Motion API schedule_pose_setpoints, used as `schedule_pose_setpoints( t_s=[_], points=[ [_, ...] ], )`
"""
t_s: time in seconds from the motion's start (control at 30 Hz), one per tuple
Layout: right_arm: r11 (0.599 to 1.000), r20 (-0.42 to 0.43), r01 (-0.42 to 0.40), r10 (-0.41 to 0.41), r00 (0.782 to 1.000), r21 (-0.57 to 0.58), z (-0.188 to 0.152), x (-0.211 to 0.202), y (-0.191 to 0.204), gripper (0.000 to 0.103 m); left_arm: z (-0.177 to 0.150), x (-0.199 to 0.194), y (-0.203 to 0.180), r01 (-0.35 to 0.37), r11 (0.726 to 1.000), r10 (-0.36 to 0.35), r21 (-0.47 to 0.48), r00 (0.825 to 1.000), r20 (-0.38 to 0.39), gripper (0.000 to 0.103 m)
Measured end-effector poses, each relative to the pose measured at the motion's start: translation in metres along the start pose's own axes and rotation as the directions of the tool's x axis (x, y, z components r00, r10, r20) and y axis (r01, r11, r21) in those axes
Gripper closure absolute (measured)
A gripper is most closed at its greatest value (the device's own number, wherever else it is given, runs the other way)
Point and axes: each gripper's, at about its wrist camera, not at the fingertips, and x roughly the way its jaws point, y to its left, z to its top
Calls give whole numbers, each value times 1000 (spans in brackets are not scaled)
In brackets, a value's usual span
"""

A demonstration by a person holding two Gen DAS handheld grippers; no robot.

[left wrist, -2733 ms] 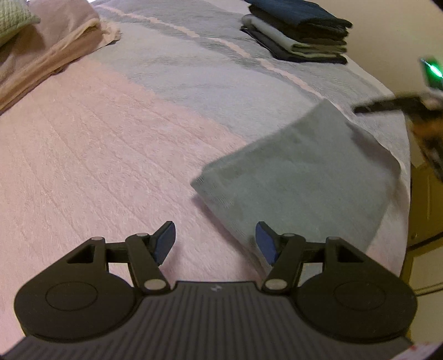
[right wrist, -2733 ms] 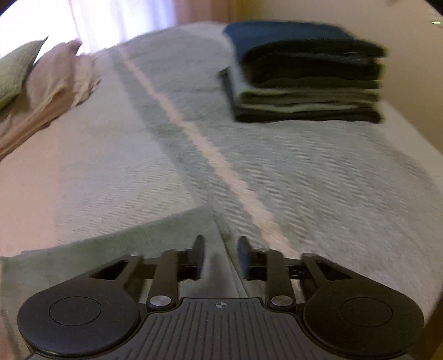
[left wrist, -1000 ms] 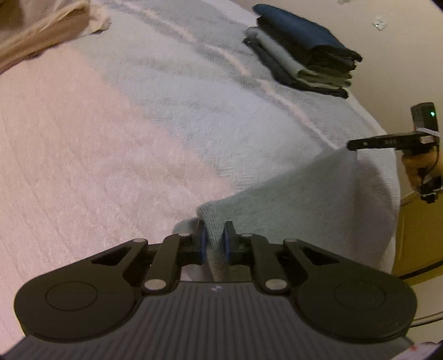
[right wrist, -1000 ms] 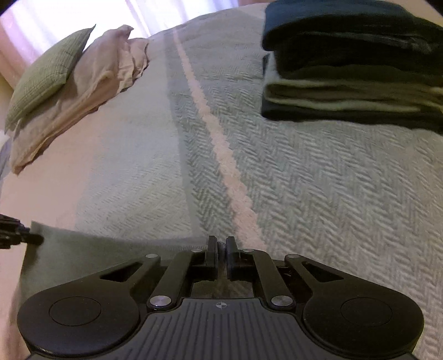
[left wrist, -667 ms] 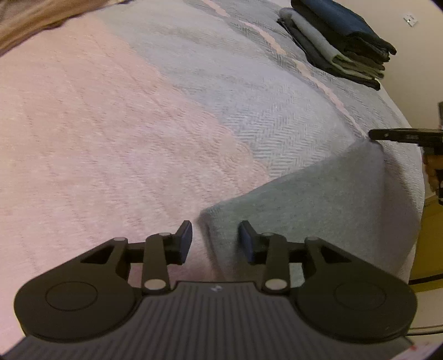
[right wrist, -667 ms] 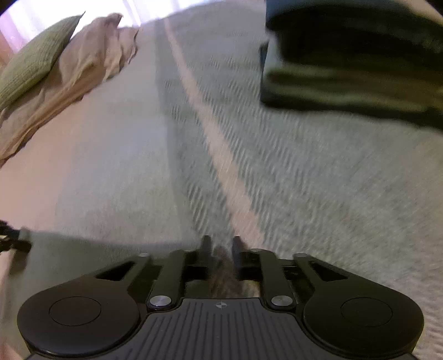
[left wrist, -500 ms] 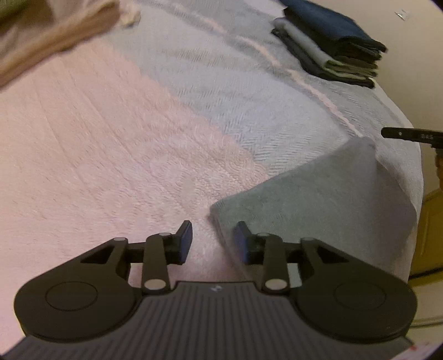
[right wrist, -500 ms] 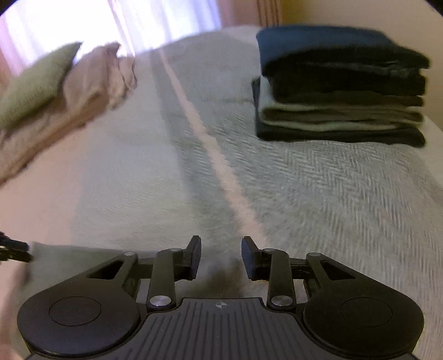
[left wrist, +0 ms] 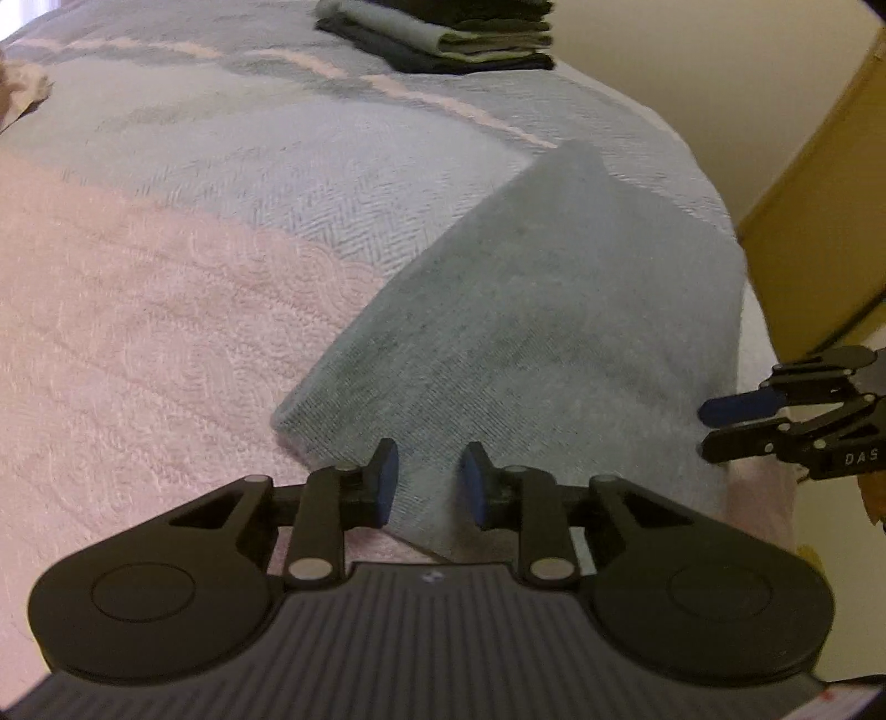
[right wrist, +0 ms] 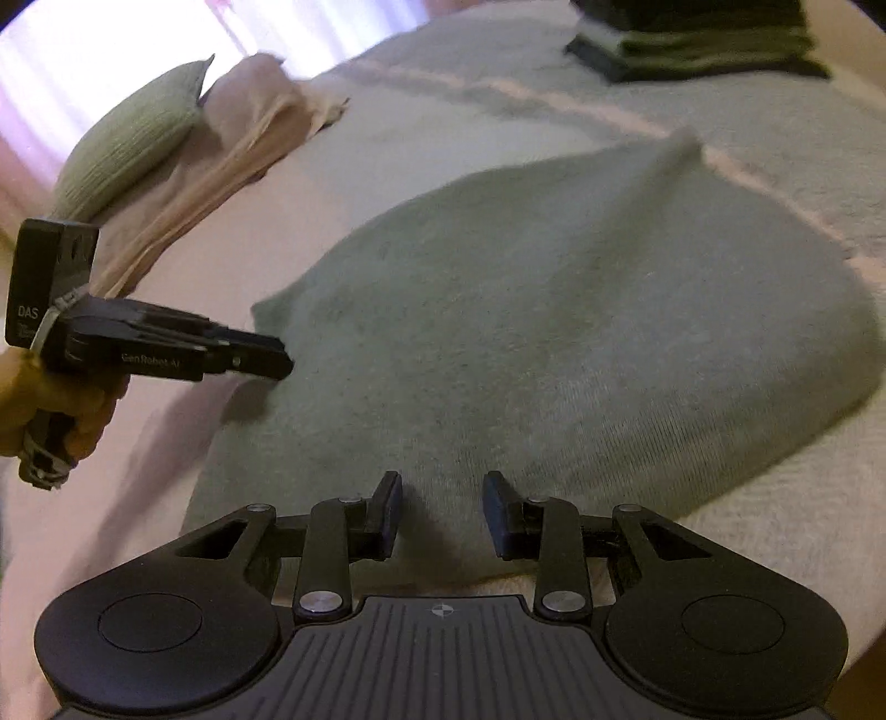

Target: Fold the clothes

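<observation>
pink and grey bedspread (left wrist: 166,310) fills both views. just ahead of the left gripper (left wrist: 426,479), whose jaws stand apart and empty, lies the folded grey-green garment (left wrist: 554,310), its near edge between them. right gripper (right wrist: 441,512) also gapes, empty, over the cloth. stacked folded clothes (left wrist: 459,33) sit far beyond.

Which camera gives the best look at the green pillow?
The right wrist view: the green pillow shows there whole, leaning on folded beige bedding. The left wrist view does not show it at all.
</observation>
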Motion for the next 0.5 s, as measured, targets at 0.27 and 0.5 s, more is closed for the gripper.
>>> schedule_pose_setpoints(
  t_s=[0.27,0.5],
  points=[
    [961,-3,-133,136,991,-242,-38,-9,94,68,-2,-26,9,-39,999,39,21,999,13,81],
    [970,-30,-109,105,994,-220,-57,14,95,68,-11,-17,17,-55,999,55,3,998,16,73]
  ],
)
